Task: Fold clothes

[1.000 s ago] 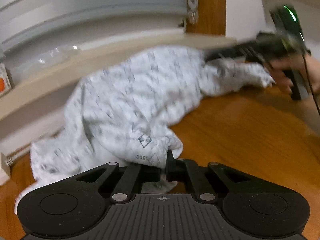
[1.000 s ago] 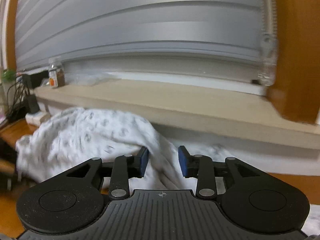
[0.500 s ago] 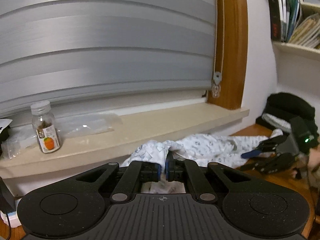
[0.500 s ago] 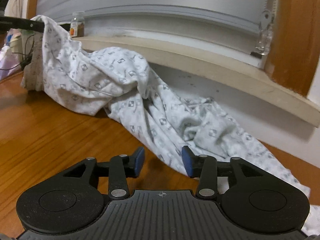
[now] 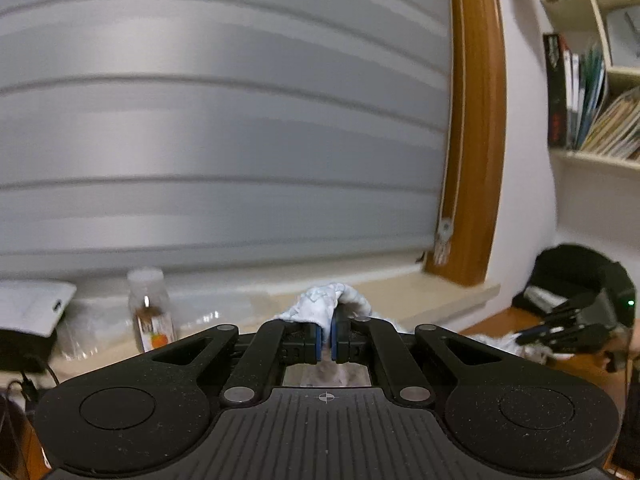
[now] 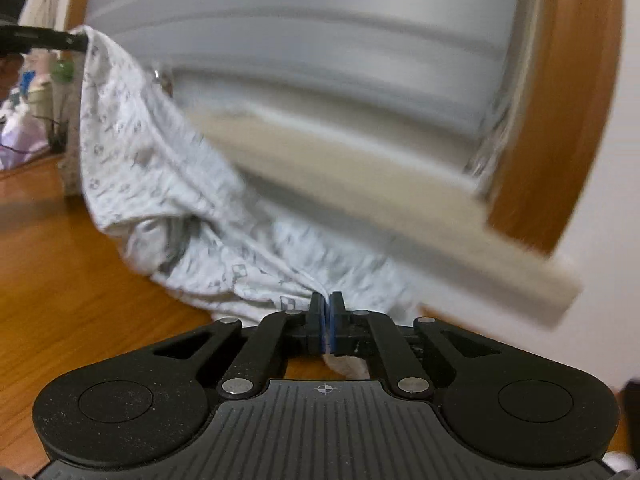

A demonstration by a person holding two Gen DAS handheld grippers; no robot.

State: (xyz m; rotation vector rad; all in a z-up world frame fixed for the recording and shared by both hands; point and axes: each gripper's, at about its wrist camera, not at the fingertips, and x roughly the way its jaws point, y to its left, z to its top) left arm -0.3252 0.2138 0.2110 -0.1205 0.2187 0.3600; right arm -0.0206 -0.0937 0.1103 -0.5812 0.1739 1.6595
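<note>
The garment (image 6: 168,184) is white cloth with a small grey print. In the right wrist view it hangs from upper left down to the wooden table (image 6: 72,300). My right gripper (image 6: 327,312) is shut on its lower edge, just above the table. My left gripper (image 5: 327,336) is shut on a bunched fold of the same garment (image 5: 324,300) and holds it up high. In the right wrist view the left gripper (image 6: 44,38) shows at upper left, pinching the cloth's top corner. In the left wrist view the right gripper (image 5: 568,330) shows low at the far right.
A beige window sill (image 5: 400,296) runs behind the table under a grey roller blind (image 5: 224,140). On the sill stand a small jar with an orange label (image 5: 150,312) and clear plastic bags. A black bundle (image 5: 576,272) lies at right, under a bookshelf (image 5: 592,92).
My left gripper has lifted its corner of the garment higher. My right gripper was open above the cloth and has now shut on its lower edge.
</note>
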